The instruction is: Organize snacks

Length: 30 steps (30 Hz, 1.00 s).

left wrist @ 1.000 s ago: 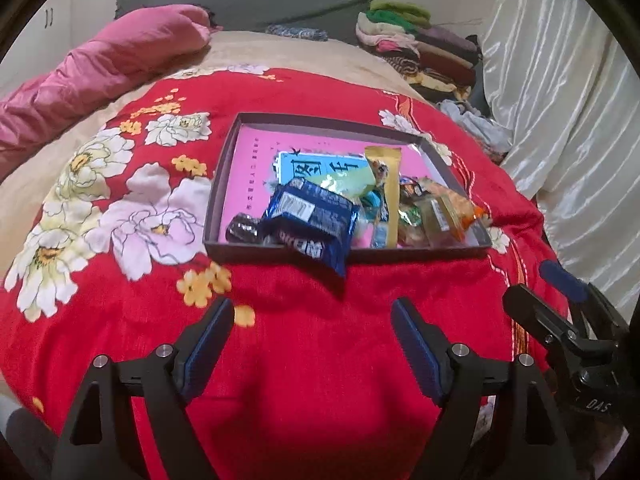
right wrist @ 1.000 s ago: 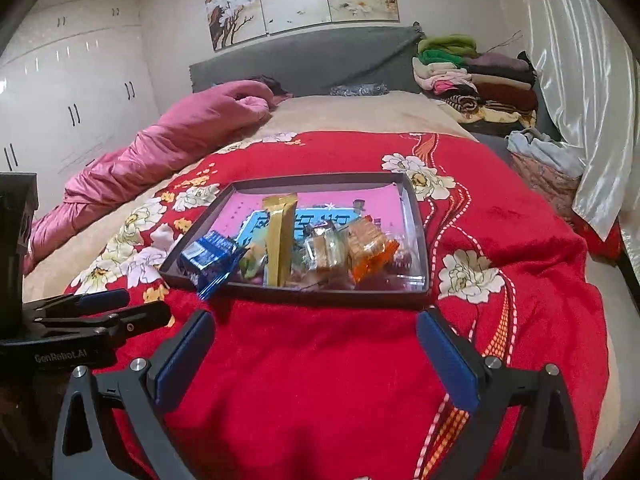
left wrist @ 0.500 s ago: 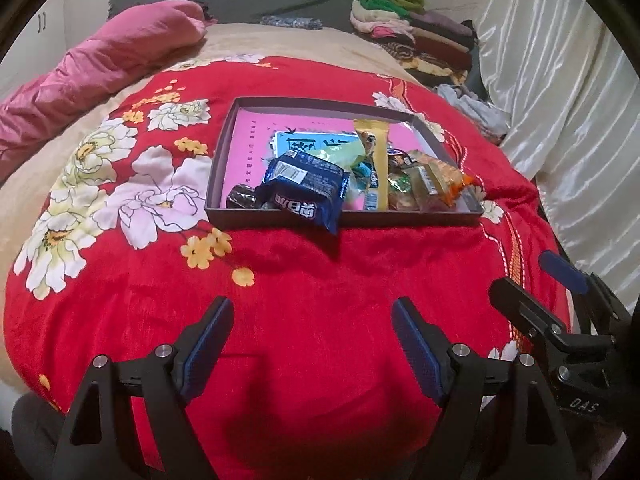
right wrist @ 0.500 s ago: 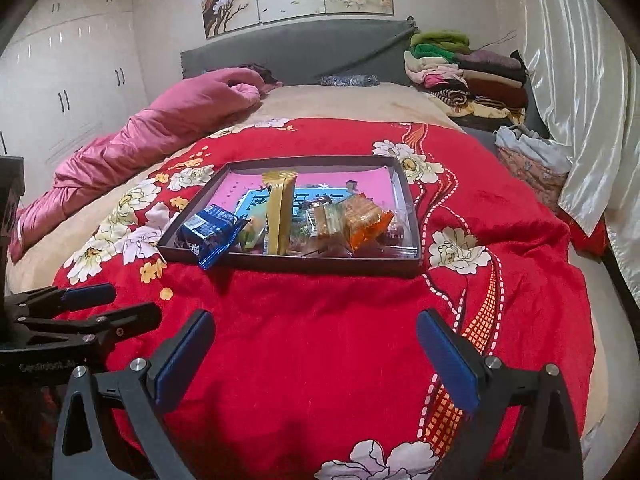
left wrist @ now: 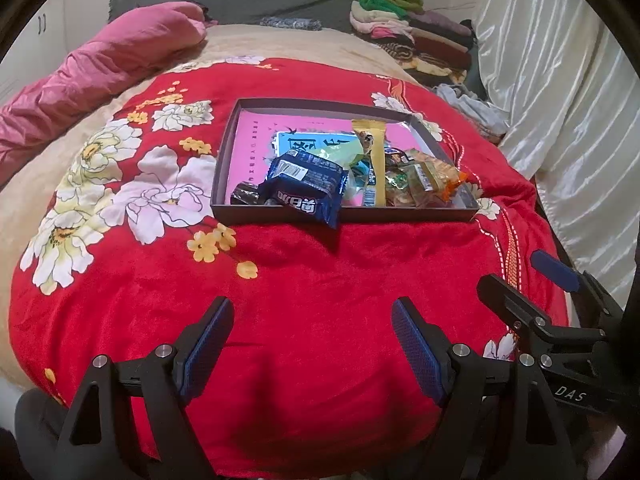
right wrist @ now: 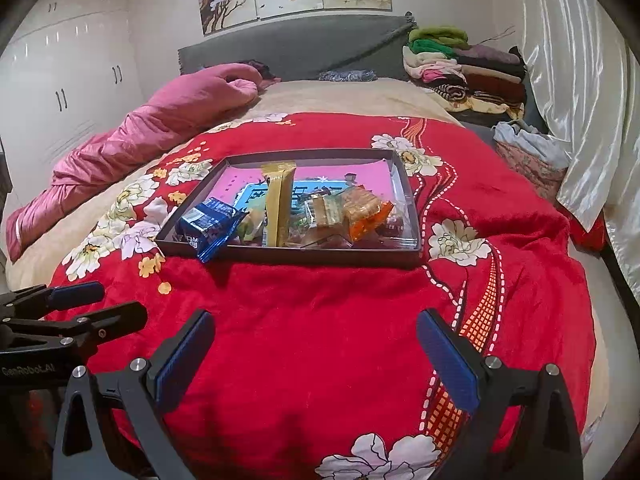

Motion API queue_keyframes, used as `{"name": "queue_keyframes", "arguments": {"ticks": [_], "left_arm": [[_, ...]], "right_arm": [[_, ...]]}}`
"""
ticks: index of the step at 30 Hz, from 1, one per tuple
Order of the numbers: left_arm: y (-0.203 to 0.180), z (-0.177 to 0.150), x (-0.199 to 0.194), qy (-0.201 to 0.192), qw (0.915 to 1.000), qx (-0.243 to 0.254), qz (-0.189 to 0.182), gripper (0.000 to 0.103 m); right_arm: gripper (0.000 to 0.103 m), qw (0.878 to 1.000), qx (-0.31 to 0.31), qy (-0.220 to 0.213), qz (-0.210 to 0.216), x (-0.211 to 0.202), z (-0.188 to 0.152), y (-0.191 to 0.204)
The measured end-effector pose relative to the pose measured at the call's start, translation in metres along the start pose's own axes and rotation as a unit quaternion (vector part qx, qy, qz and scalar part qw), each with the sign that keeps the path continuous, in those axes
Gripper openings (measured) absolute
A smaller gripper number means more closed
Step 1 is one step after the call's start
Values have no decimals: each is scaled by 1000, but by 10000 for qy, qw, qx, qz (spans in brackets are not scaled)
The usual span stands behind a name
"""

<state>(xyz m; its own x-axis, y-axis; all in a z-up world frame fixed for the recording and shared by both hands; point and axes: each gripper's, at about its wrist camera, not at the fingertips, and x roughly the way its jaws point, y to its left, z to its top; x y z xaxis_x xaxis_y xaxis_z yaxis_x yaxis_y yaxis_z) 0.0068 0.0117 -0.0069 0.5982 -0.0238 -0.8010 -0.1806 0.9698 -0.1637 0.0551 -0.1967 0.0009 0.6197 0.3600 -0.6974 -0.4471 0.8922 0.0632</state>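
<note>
Left wrist view: a pink quilt (left wrist: 100,68) lies at the far left of the bed, beside the red floral blanket (left wrist: 300,312). On the blanket sits a dark tray (left wrist: 224,152) of snacks; a blue packet (left wrist: 308,188) hangs over its near rim, a yellow bar (left wrist: 376,156) further right. The left gripper (left wrist: 312,344) and right gripper (right wrist: 316,356) both hover near the blanket's front, well short of the tray, fingers spread wide and empty.
</note>
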Motion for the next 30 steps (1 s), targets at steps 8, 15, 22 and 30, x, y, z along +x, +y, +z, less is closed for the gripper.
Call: {"name": "queue_keyframes", "arguments": {"ticks": [8,15,22,30], "left_arm": [[2,0,0,0,10000,10,38,82],[-1,0,0,5,10000,34,26,82],[-2,-1,0,0,10000,56,68,82],[0,0,-1,15,10000,36,90,82]], "right_arm": [[102,10000,12,19,-23,2,0,-1],[102,10000,20,14,-31,1,0,-2],[102,10000,14,19,-23,2,0,-2],[102,10000,-4,9,-27,1,1,-3]]}}
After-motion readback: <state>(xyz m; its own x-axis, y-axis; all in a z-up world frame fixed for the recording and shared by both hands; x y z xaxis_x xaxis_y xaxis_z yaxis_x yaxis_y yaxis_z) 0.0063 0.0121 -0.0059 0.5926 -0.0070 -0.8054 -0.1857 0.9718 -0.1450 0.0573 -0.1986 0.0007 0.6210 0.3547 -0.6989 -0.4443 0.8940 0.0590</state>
